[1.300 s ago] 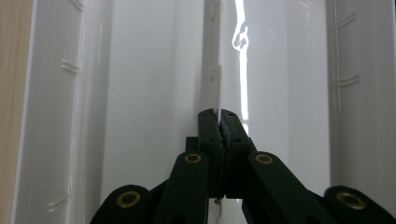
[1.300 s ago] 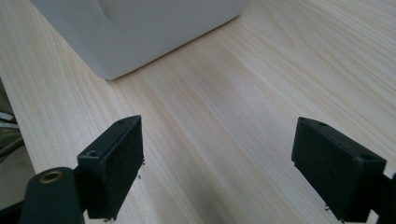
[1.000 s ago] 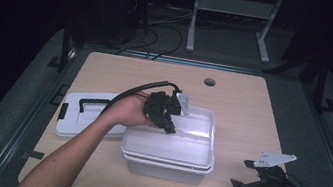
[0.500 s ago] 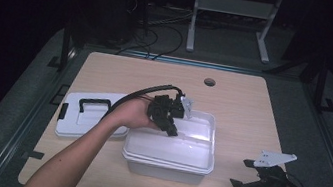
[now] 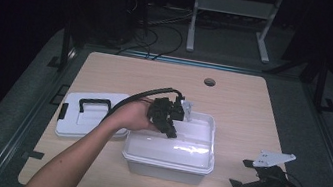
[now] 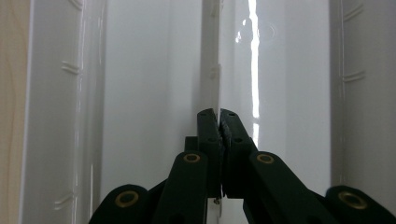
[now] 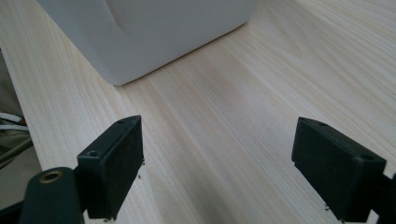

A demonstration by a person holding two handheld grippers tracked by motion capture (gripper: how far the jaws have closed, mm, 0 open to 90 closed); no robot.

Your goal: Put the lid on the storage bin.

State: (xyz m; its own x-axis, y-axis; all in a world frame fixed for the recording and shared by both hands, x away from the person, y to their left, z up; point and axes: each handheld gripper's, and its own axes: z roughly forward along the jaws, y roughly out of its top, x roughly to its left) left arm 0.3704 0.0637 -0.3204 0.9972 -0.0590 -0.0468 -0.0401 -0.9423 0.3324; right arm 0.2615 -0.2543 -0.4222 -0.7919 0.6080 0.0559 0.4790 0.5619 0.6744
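Over the white bin [image 5: 169, 157], left gripper [image 6: 218, 116] pinching its rim, right gripper [image 5: 241, 174] spread, no legible writing.

Both grippers are showing black bodies. The left gripper [image 5: 172, 127] is trailing a thick black cable and showing brass rivets at its linkage; the right gripper [image 5: 241, 173] is carrying a grey three-cornered plate — jaws ending in square black pads. Forearms are showing no sleeves.

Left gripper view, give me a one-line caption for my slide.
Left gripper shut on a thin white plate, held edge-on above the white plastic bin.
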